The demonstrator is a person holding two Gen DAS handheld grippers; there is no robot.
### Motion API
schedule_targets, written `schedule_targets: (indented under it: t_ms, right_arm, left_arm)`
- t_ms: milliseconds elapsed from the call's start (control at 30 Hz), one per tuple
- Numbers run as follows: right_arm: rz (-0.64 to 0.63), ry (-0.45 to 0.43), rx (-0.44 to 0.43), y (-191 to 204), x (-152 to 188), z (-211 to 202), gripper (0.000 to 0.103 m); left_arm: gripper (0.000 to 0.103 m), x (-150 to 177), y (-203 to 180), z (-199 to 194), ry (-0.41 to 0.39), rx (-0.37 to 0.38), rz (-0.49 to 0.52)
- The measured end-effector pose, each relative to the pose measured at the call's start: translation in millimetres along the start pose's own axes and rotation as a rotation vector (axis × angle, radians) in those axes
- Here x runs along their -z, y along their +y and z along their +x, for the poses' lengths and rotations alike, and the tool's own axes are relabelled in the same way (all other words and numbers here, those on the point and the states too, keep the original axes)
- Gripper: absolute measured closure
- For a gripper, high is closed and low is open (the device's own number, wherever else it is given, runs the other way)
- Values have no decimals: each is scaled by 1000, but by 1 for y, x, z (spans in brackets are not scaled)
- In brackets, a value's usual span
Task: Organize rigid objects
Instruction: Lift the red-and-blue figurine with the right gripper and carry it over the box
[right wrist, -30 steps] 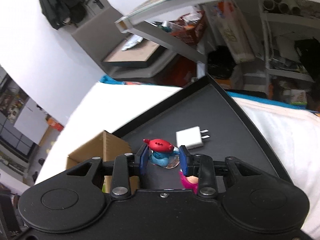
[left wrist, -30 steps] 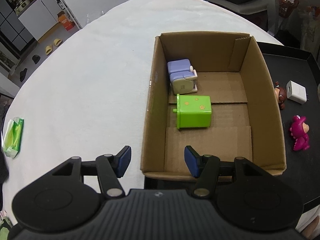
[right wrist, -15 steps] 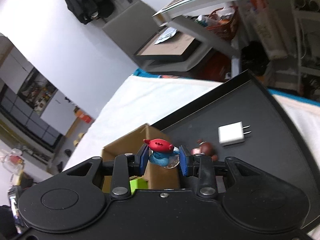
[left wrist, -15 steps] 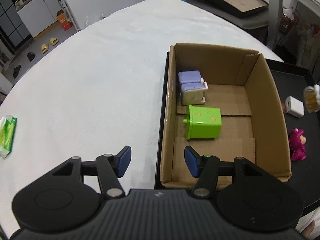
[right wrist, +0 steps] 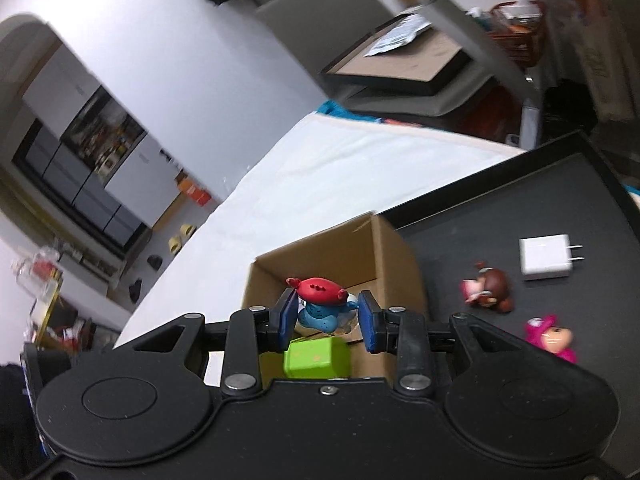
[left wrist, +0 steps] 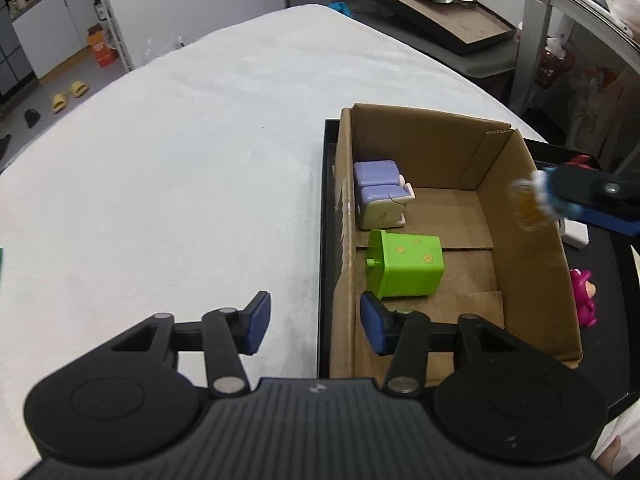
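The right hand-held gripper (right wrist: 327,322) pinches a blue figure (right wrist: 322,308) with a red cap above the box (left wrist: 516,184), over its right wall. Inside the box lie a green bin (left wrist: 404,268) and a purple toy (left wrist: 380,194). The left hand-held gripper (left wrist: 314,322), spread and holding nothing, straddles the box's left wall. A pink figure (right wrist: 552,338), a brown figure (right wrist: 490,290) and a charger (right wrist: 546,258) lie on the black tray (right wrist: 500,208) right of the box.

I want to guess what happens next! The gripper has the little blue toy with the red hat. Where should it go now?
Probably a little further over the cardboard box, then down and let go. The right gripper holds the blue figurine at the box's rim, above the green toy bin already inside. There is bare box floor beside the bin to drop it on.
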State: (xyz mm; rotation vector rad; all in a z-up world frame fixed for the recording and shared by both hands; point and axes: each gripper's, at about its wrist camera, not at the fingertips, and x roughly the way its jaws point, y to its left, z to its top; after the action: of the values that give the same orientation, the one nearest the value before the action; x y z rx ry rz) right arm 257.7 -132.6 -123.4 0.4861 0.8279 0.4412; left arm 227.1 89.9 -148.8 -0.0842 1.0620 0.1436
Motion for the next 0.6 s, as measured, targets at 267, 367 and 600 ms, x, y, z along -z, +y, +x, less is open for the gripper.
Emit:
schedule_targets:
  t_ms: [267, 367, 600]
  right_arm:
    - [-85, 44, 59, 29, 4, 32, 71]
    - [-97, 57, 87, 34, 3, 43, 71]
    - [-134, 116, 140, 41, 7, 69, 71]
  left_arm:
    - [78, 3, 12, 16, 51, 125, -27]
    - [85, 2, 15, 19, 60, 161, -53]
    - [89, 5, 17, 22, 61, 192, -63]
